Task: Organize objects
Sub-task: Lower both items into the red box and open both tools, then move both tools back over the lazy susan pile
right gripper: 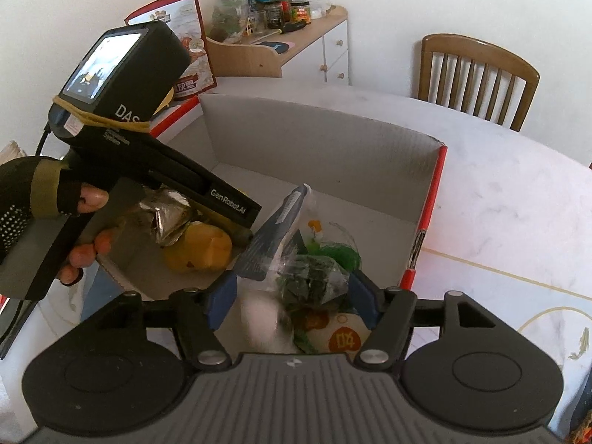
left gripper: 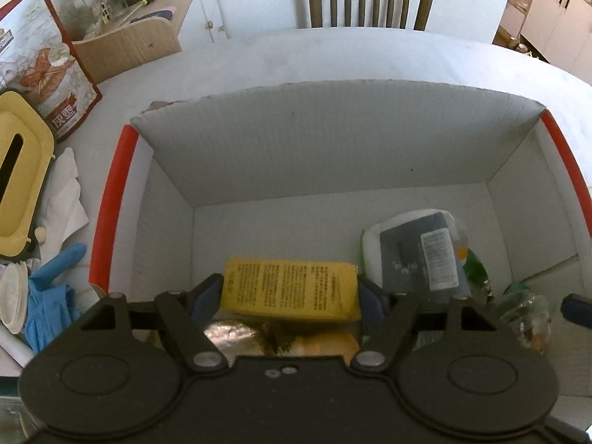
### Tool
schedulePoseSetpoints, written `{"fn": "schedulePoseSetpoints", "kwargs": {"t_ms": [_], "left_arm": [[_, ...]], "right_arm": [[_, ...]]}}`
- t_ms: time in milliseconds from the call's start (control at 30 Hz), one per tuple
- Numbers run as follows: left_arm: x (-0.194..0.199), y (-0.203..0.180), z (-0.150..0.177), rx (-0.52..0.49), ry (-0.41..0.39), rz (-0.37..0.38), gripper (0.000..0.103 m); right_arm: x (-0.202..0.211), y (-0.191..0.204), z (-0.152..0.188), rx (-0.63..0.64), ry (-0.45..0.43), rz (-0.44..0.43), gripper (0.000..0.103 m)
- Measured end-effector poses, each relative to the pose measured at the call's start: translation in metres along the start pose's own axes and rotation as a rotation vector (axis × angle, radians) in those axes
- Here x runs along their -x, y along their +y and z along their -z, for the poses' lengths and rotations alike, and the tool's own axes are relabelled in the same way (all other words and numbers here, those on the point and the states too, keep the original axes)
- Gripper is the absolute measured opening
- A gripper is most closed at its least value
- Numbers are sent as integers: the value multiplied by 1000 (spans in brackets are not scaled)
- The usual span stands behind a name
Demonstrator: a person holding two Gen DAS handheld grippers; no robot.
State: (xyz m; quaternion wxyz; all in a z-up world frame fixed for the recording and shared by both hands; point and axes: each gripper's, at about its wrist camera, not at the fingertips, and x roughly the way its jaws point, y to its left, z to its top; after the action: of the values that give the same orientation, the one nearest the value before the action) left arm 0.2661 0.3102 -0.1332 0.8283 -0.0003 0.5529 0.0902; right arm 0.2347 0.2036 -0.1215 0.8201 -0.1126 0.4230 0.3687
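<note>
- While both are lowered into the cardboard box (left gripper: 333, 155), a yellow packet (left gripper: 290, 290) is clenched by the left tongs (left gripper: 290, 296).
- A clear bag of green snacks (right gripper: 314, 277) is clamped by the right tongs (right gripper: 292, 298).
- The box is set on the white desk (left gripper: 333, 59).

Soft daylight, heavy fisheye bending at edges, slight foreground blur.

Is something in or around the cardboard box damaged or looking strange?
Yes. The back left corner of the cardboard box has a torn, ragged top edge, while the other edges are straight. Beside the box, a blue glove and crumpled tissues lie in a loose heap on the table.
</note>
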Motion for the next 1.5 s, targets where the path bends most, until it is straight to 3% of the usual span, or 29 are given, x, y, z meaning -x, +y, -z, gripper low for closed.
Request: {"fn": "schedulePoseSetpoints", "kwargs": {"t_ms": [200,767,1233,1500], "left_arm": [[7,-1,3,4,-34,-6,84],[65,-7,24,46,-186,34,87],[126,-39,51,36,-316,105,95],[142,-70,65,8,-333,145,98]], "right_arm": [[10,-4,0,-21,-13,-12,66],[62,-9,1,-34,-98,-60,67],[115,-36,19,-68,-182,-72,78],[136,-68,42,-119,-202,-53,82]]}}
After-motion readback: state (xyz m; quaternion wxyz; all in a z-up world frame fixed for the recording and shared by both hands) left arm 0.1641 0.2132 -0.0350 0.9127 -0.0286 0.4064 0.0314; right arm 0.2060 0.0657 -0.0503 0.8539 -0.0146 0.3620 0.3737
